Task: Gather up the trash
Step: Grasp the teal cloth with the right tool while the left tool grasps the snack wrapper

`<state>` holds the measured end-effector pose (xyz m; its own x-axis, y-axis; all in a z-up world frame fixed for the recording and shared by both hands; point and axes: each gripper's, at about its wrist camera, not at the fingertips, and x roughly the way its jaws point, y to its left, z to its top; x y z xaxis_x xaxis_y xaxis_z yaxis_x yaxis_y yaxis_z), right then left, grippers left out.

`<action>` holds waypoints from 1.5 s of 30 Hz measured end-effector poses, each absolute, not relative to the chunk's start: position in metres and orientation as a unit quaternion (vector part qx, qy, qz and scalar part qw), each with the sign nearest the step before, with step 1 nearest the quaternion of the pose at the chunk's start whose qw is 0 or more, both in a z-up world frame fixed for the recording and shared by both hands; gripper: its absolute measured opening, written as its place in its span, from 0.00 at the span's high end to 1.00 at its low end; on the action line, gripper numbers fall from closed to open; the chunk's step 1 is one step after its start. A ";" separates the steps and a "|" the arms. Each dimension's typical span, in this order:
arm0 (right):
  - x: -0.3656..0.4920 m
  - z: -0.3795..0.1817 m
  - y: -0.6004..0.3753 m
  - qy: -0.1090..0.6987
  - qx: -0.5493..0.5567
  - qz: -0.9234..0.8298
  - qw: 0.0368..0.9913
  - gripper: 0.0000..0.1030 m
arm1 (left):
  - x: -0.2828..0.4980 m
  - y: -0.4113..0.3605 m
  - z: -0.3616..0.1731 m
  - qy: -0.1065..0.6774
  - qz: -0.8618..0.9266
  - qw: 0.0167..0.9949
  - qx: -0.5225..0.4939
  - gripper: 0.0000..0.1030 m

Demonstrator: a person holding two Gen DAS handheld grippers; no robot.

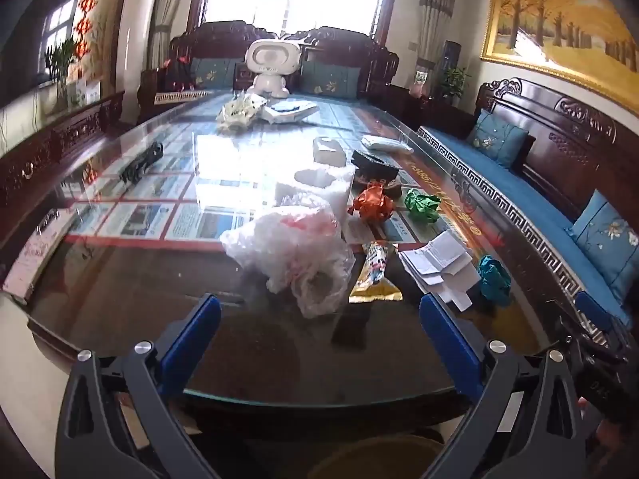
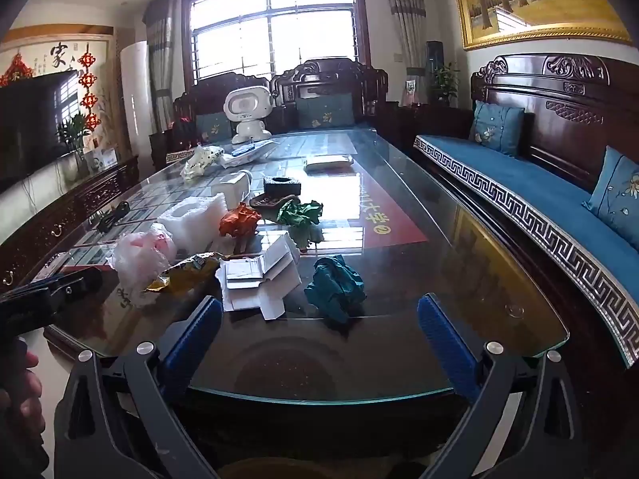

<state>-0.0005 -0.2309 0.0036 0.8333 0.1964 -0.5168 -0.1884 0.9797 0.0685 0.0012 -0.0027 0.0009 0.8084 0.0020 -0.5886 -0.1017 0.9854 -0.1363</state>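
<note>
Trash lies on a glass-topped table point(image 1: 120, 299). In the left wrist view a crumpled clear plastic bag point(image 1: 291, 255) lies just ahead of my open, empty left gripper point(image 1: 319, 311). Beside it are a gold snack wrapper point(image 1: 375, 275), white flattened cardboard point(image 1: 439, 267), a teal paper ball point(image 1: 493, 279), an orange ball point(image 1: 369, 201) and a green ball point(image 1: 421, 205). In the right wrist view my open, empty right gripper point(image 2: 319, 315) is close to the teal ball point(image 2: 335, 285) and the cardboard point(image 2: 259, 279); the bag point(image 2: 139, 255), wrapper point(image 2: 187, 271), orange ball point(image 2: 237, 219) and green ball point(image 2: 299, 211) lie beyond.
A white foam piece point(image 2: 195, 219), a dark ashtray point(image 2: 281, 185), a white robot toy point(image 2: 247, 113) and papers sit farther along the table. A blue-cushioned wooden bench point(image 2: 539, 199) runs along the right. A brownish bin rim point(image 1: 379, 455) shows below the table's near edge.
</note>
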 end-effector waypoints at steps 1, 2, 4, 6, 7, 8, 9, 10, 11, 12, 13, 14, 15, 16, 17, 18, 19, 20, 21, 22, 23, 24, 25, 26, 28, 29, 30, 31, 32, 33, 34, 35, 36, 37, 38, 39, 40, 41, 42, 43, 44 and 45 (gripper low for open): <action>0.001 0.003 -0.230 0.271 0.004 0.101 0.957 0.08 | 0.003 -0.006 0.002 0.308 0.022 0.948 -0.076 0.04; 0.003 0.003 -0.229 0.272 0.001 0.099 0.957 0.09 | 0.005 -0.009 0.002 0.307 0.016 0.949 -0.073 0.04; 0.006 0.002 -0.229 0.274 0.000 0.107 0.956 0.14 | 0.007 -0.013 0.001 0.306 0.003 0.949 -0.072 0.04; 0.012 0.000 -0.230 0.283 0.001 0.114 0.952 0.20 | 0.009 -0.017 0.000 0.306 -0.012 0.949 -0.071 0.04; 0.014 -0.002 -0.231 0.286 0.001 0.113 0.951 0.21 | 0.019 -0.022 -0.002 0.311 -0.016 0.948 -0.069 0.04; 0.015 -0.003 -0.232 0.289 0.002 0.112 0.951 0.22 | 0.024 -0.024 -0.003 0.313 -0.018 0.947 -0.068 0.04; 0.016 -0.003 -0.232 0.291 0.002 0.114 0.950 0.24 | 0.028 -0.027 -0.004 0.314 -0.019 0.947 -0.066 0.04; 0.018 -0.004 -0.234 0.293 0.004 0.117 0.949 0.24 | 0.033 -0.030 -0.005 0.314 -0.016 0.947 -0.061 0.04; 0.018 -0.004 -0.234 0.293 0.005 0.117 0.949 0.24 | 0.026 -0.031 -0.004 0.319 -0.016 0.945 -0.065 0.04; 0.018 -0.004 -0.235 0.292 0.004 0.116 0.949 0.24 | 0.027 -0.033 -0.004 0.318 -0.014 0.946 -0.061 0.04; 0.018 -0.004 -0.235 0.290 0.004 0.115 0.950 0.24 | 0.028 -0.035 -0.004 0.317 -0.014 0.946 -0.058 0.04; 0.018 -0.004 -0.236 0.289 0.005 0.115 0.950 0.24 | 0.029 -0.037 -0.005 0.317 -0.014 0.947 -0.056 0.04; 0.019 -0.003 -0.236 0.289 0.006 0.116 0.950 0.24 | 0.031 -0.039 -0.005 0.317 -0.013 0.947 -0.055 0.04; 0.019 -0.003 -0.237 0.289 0.007 0.117 0.950 0.24 | 0.032 -0.040 -0.005 0.316 -0.011 0.947 -0.054 0.04; 0.020 -0.003 -0.238 0.290 0.008 0.118 0.950 0.24 | 0.031 -0.038 -0.005 0.320 -0.010 0.946 -0.052 0.04; 0.022 -0.003 -0.238 0.291 0.007 0.116 0.950 0.24 | 0.027 -0.032 -0.003 0.339 -0.011 0.939 -0.060 0.04; 0.024 -0.003 -0.238 0.292 0.005 0.116 0.949 0.24 | 0.028 -0.032 -0.003 0.338 -0.009 0.939 -0.059 0.04; 0.025 -0.004 -0.239 0.293 0.004 0.117 0.949 0.24 | 0.029 -0.031 -0.003 0.338 -0.009 0.939 -0.059 0.04; 0.028 -0.005 -0.240 0.295 0.004 0.117 0.948 0.24 | 0.028 -0.029 -0.003 0.341 -0.011 0.938 -0.065 0.04; 0.031 -0.005 -0.242 0.299 0.004 0.118 0.947 0.24 | 0.030 -0.028 -0.003 0.341 -0.009 0.938 -0.066 0.04; 0.035 -0.006 -0.244 0.303 0.007 0.118 0.946 0.24 | 0.031 -0.027 -0.004 0.342 -0.008 0.937 -0.069 0.04; 0.040 -0.007 -0.245 0.306 0.008 0.118 0.945 0.24 | 0.032 -0.026 -0.004 0.338 -0.009 0.939 -0.072 0.04; 0.044 -0.009 -0.246 0.310 0.007 0.115 0.944 0.24 | 0.033 -0.025 -0.005 0.339 -0.010 0.938 -0.075 0.04; 0.049 -0.010 -0.247 0.314 0.005 0.114 0.943 0.24 | 0.033 -0.025 -0.005 0.339 -0.013 0.938 -0.079 0.04; 0.061 -0.014 -0.248 0.324 -0.002 0.115 0.939 0.26 | 0.033 -0.025 -0.006 0.336 -0.019 0.938 -0.085 0.04; 0.066 -0.015 -0.247 0.329 -0.004 0.118 0.937 0.28 | 0.034 -0.025 -0.006 0.336 -0.021 0.938 -0.086 0.04; 0.070 -0.017 -0.246 0.332 -0.006 0.121 0.935 0.28 | 0.034 -0.025 -0.007 0.336 -0.022 0.938 -0.087 0.04; 0.074 -0.018 -0.245 0.335 -0.010 0.123 0.934 0.28 | 0.035 -0.026 -0.007 0.338 -0.025 0.937 -0.087 0.04; 0.077 -0.020 -0.243 0.336 -0.013 0.126 0.933 0.28 | 0.036 -0.026 -0.008 0.337 -0.027 0.937 -0.084 0.04; 0.080 -0.022 -0.242 0.338 -0.014 0.127 0.932 0.28 | 0.036 -0.027 -0.009 0.337 -0.028 0.938 -0.083 0.04; 0.084 -0.024 -0.240 0.343 -0.015 0.129 0.930 0.28 | 0.037 -0.027 -0.009 0.336 -0.030 0.938 -0.081 0.04; 0.088 -0.027 -0.239 0.348 -0.016 0.130 0.928 0.28 | 0.038 -0.028 -0.010 0.336 -0.030 0.938 -0.078 0.04; 0.091 -0.030 -0.237 0.353 -0.018 0.129 0.926 0.28 | 0.039 -0.028 -0.011 0.336 -0.028 0.938 -0.074 0.04; 0.093 -0.032 -0.235 0.357 -0.020 0.130 0.925 0.28 | 0.041 -0.029 -0.012 0.336 -0.027 0.939 -0.070 0.04; 0.095 -0.035 -0.233 0.363 -0.023 0.130 0.923 0.28 | 0.042 -0.029 -0.012 0.337 -0.027 0.938 -0.072 0.04; 0.098 -0.037 -0.231 0.367 -0.026 0.128 0.921 0.29 | 0.043 -0.030 -0.013 0.338 -0.026 0.938 -0.072 0.04; 0.099 -0.039 -0.230 0.370 -0.029 0.127 0.920 0.32 | 0.044 -0.030 -0.014 0.339 -0.025 0.938 -0.066 0.04; 0.101 -0.041 -0.230 0.373 -0.031 0.128 0.918 0.37 | 0.044 -0.030 -0.015 0.340 -0.025 0.938 -0.066 0.04; 0.102 -0.043 -0.229 0.377 -0.034 0.130 0.916 0.42 | 0.045 -0.031 -0.015 0.340 -0.023 0.938 -0.064 0.04; 0.104 -0.046 -0.229 0.384 -0.038 0.133 0.913 0.50 | 0.046 -0.031 -0.016 0.341 -0.022 0.938 -0.063 0.04; 0.104 -0.047 -0.228 0.387 -0.040 0.135 0.911 0.53 | 0.046 -0.031 -0.017 0.342 -0.023 0.937 -0.064 0.04; 0.103 -0.048 -0.228 0.383 -0.040 0.140 0.912 0.55 | 0.046 -0.031 -0.016 0.342 -0.024 0.937 -0.067 0.04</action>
